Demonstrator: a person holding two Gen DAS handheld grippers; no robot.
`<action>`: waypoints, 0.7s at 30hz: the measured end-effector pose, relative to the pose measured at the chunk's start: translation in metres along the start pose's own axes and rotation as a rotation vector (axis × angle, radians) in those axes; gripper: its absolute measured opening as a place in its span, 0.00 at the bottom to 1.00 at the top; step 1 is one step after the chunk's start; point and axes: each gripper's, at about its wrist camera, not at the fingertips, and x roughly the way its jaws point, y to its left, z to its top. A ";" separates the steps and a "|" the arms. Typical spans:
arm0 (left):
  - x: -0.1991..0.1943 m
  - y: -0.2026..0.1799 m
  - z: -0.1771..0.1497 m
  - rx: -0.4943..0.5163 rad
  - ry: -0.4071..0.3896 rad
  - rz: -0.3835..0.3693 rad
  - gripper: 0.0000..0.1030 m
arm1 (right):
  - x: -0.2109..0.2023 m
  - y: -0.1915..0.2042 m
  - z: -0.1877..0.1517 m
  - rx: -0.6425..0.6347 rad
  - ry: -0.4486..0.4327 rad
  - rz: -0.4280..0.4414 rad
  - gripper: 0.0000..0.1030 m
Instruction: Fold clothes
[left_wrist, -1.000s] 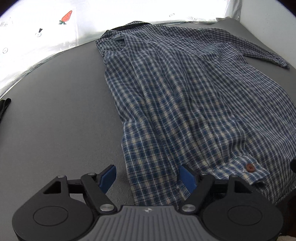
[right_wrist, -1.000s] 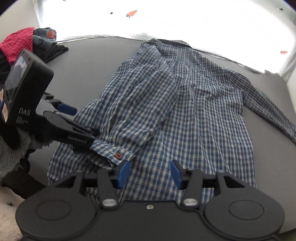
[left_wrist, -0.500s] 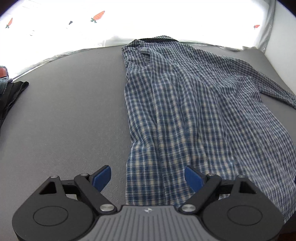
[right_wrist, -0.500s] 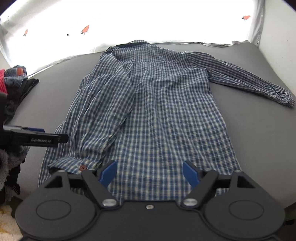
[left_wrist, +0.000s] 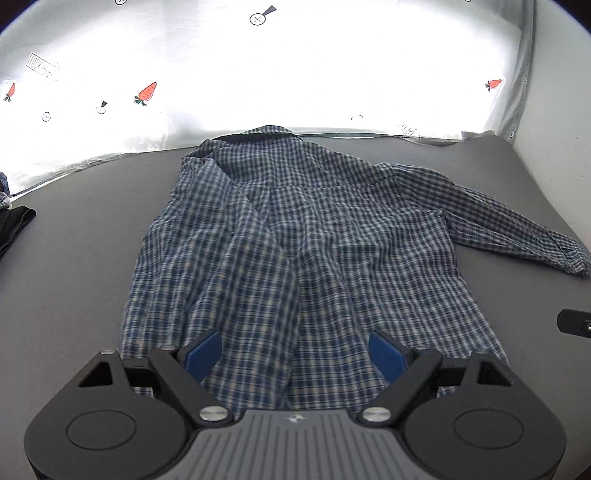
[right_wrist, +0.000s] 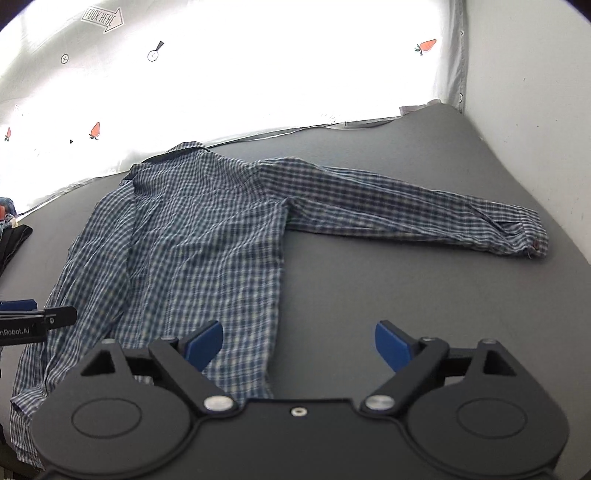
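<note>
While the checked shirt is lying flat on the grey desk with its collar toward the carrot-print curtain, you are holding your left tongs spread wide above its hem, gripping nothing. Your right tongs are likewise hanging spread and empty, one blue tip over the shirt's side edge and the other over bare desk. One sleeve is stretching out across the desk to the right, its buttoned cuff lying near the wall, and dark clothes are sitting at the desk's left edge.
</note>
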 end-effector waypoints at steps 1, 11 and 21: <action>0.002 -0.009 0.001 -0.002 0.003 -0.003 0.85 | 0.005 -0.011 0.003 0.030 -0.001 -0.014 0.91; 0.045 -0.064 0.028 0.071 0.071 0.027 0.85 | 0.051 -0.125 0.038 0.334 -0.009 -0.157 0.91; 0.074 -0.073 0.049 0.131 0.139 0.079 0.85 | 0.112 -0.216 0.078 0.550 -0.033 -0.348 0.75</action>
